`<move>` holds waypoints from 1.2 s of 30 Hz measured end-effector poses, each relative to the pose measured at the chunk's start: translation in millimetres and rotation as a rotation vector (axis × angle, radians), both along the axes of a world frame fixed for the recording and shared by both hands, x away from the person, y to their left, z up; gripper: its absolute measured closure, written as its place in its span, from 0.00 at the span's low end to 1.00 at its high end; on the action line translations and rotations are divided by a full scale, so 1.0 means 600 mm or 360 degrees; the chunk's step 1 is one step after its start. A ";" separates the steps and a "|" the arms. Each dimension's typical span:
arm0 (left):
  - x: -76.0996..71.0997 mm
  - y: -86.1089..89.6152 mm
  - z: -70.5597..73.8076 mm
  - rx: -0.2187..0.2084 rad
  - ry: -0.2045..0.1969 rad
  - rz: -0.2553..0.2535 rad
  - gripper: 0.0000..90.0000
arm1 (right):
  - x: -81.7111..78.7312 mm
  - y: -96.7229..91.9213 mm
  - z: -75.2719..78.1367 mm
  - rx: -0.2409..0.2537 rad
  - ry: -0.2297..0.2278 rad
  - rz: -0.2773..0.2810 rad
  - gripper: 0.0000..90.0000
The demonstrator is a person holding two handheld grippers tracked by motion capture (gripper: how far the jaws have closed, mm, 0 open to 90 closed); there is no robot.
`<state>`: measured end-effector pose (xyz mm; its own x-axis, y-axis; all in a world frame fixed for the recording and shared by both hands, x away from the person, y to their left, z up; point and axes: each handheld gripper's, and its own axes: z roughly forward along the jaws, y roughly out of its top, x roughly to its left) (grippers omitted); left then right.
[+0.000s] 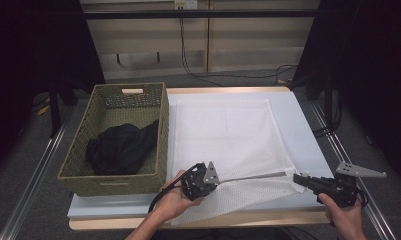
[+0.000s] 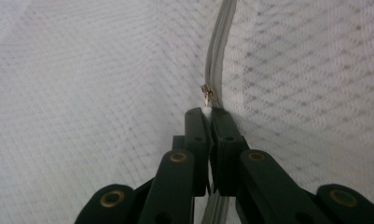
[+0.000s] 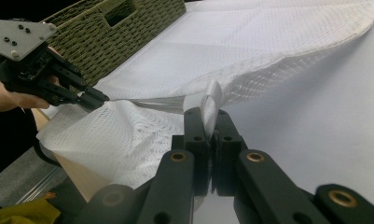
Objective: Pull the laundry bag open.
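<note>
A white mesh laundry bag (image 1: 223,135) lies flat on the white table top, its near edge lifted between my two grippers. My left gripper (image 1: 219,178) is shut on the bag's zipper (image 1: 253,176). In the left gripper view the jaws (image 2: 205,113) pinch the zipper tape just below the small metal slider (image 2: 207,92). My right gripper (image 1: 297,179) is shut on the bag's near right corner, and in the right gripper view a fold of mesh (image 3: 210,100) sticks up from between the closed jaws. The left gripper (image 3: 98,99) also appears there, farther off at the left.
A woven olive basket (image 1: 162,125) stands at the table's left side with a black garment (image 1: 120,147) inside. The white table top (image 1: 303,135) ends in a wooden front edge (image 1: 268,219). Dark curtains and cables lie beyond the far edge.
</note>
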<state>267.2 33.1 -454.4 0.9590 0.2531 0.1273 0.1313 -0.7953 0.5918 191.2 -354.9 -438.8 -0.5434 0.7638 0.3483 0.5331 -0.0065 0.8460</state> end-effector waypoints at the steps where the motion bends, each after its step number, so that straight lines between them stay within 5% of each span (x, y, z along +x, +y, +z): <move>1: 0.000 0.005 -0.001 0.0001 0.0007 -0.0002 0.96 | 0.000 0.000 0.000 0.0002 0.0003 -0.0003 0.97; 16: -0.008 0.040 0.001 -0.0121 -0.0011 0.0098 0.96 | 0.002 0.004 -0.004 0.0001 0.0016 0.0013 0.97; 25: -0.016 0.043 -0.005 -0.0143 0.0028 0.0142 0.96 | 0.002 0.005 -0.005 0.0004 0.0011 0.0009 0.97; 29: -0.015 0.049 -0.005 -0.0210 0.0058 0.0185 0.96 | 0.002 0.004 -0.006 0.0010 0.0014 0.0015 0.97; 31: -0.017 0.050 -0.004 -0.0160 0.0074 0.0176 0.96 | 0.001 0.006 -0.006 -0.0001 0.0012 0.0016 0.97; 36: -0.022 0.053 -0.006 -0.0182 0.0076 0.0169 0.96 | 0.000 0.007 -0.006 -0.0007 0.0020 0.0016 0.97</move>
